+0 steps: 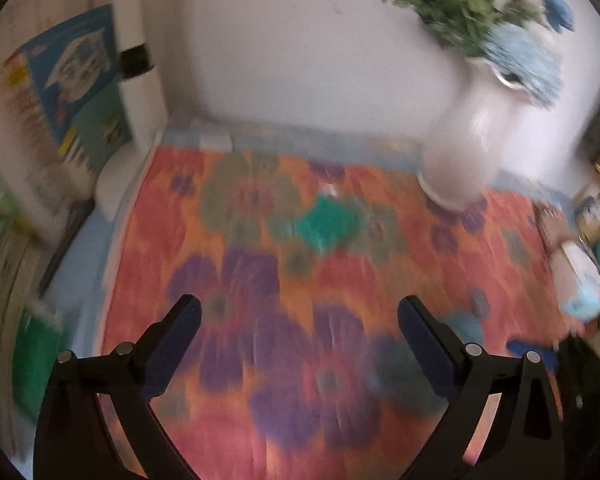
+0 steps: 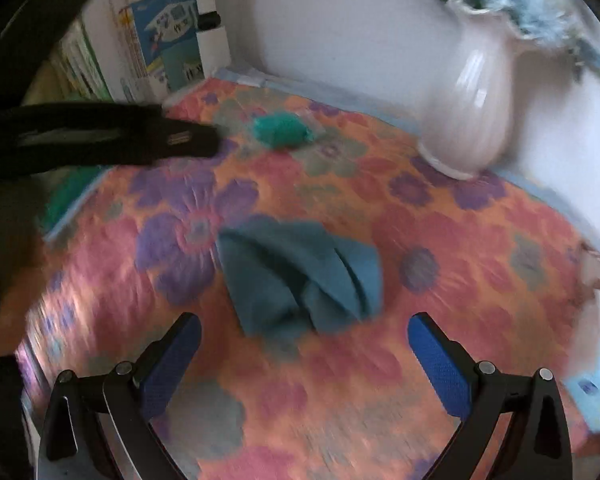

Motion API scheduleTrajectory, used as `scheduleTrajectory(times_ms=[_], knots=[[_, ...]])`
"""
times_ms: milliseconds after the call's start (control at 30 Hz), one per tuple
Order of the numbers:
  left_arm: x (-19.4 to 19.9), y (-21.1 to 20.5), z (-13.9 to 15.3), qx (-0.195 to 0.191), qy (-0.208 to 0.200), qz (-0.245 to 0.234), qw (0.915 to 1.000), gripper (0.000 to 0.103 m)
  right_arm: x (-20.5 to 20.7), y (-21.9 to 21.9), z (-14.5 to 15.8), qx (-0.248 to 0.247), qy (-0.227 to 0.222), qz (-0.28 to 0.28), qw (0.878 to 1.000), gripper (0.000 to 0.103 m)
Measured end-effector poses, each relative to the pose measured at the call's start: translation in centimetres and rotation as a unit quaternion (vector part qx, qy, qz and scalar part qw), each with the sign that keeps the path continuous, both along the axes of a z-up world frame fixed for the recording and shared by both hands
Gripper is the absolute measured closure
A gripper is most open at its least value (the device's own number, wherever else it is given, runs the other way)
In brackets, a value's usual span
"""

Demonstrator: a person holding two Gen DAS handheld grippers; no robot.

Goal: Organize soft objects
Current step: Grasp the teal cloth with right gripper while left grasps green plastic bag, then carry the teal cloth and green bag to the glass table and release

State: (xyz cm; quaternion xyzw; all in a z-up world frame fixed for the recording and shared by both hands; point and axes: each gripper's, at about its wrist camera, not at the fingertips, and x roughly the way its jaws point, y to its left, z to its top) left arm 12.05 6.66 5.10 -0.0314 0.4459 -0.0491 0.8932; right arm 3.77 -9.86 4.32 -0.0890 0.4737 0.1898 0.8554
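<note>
Teal cloth (image 2: 300, 276) lay crumpled on the floral tablecloth (image 2: 460, 280), just ahead of my right hand-held gripper (image 2: 304, 340), whose jaws stood wide apart and empty. A smaller green soft lump (image 2: 282, 130) sat farther back, near the white vase (image 2: 472, 112) by the wall. My left hand-held gripper (image 1: 298, 320) hung released over the table, grasping nothing; both views blurred.

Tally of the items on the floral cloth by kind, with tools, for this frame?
Crumpled teal-blue cloth: 1
Small green soft object: 1
White vase with flowers: 1
Tools, both open: 2, left tool and right tool
Total: 5
</note>
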Motion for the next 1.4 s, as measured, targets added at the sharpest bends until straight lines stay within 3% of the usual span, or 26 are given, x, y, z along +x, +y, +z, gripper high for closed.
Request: scheduleTrajectory(times_ms=[133, 200, 300, 333, 367, 400, 467, 600, 767, 933, 1400], knots=[[4.7, 0.1, -2.2, -0.036, 0.002, 0.002, 0.9994, 0.004, 2.4, 1.3, -1.7, -0.008, -0.002, 0.008, 1.000, 0.000], [6.1, -0.2, -3.4, -0.044, 0.006, 0.012, 0.9990, 0.005, 3.0, 1.8, -2.6, -0.012, 0.004, 0.012, 1.000, 0.008], [7.0, -0.3, -4.4, -0.043, 0.005, 0.025, 0.9988, 0.008, 2.6, 2.1, -2.7, -0.007, -0.021, 0.010, 1.000, 0.016], [7.0, -0.3, -4.4, -0.042, 0.003, 0.027, 0.9988, 0.013, 2.3, 2.2, -2.5, -0.006, -0.030, 0.011, 0.999, 0.033], [6.9, -0.3, -4.3, -0.046, -0.003, 0.025, 0.9986, 0.033, 2.0, 2.2, -2.3, -0.001, -0.037, 0.017, 0.999, 0.045], [6.8, -0.4, -4.5, -0.051, -0.002, 0.021, 0.9985, 0.053, 1.6, 2.3, -2.2, 0.001, -0.042, 0.021, 0.999, 0.048], [6.8, -0.6, -4.5, -0.040, -0.007, 0.023, 0.9989, 0.068, 0.7, 2.9, -2.1, -0.005, -0.055, 0.034, 0.998, 0.067], [5.4, -0.9, -3.6, -0.051, -0.038, 0.019, 0.9978, 0.068, -0.6, 3.8, -1.9, -0.022, -0.077, 0.045, 0.996, 0.082], [2.5, -0.2, -2.5, -0.066, -0.075, 0.017, 0.9948, 0.068, -2.0, 1.6, -1.6, 0.022, -0.065, 0.012, 0.998, 0.084], [0.2, -1.2, -0.7, -0.077, -0.077, -0.010, 0.9940, 0.068, -3.9, -2.3, -1.2, 0.054, -0.033, -0.037, 0.997, 0.084], [-10.1, -8.3, 0.7, -0.086, -0.061, -0.108, 0.9885, 0.068, -13.7, -11.1, 1.2, 0.055, -0.039, -0.145, 0.987, 0.084]])
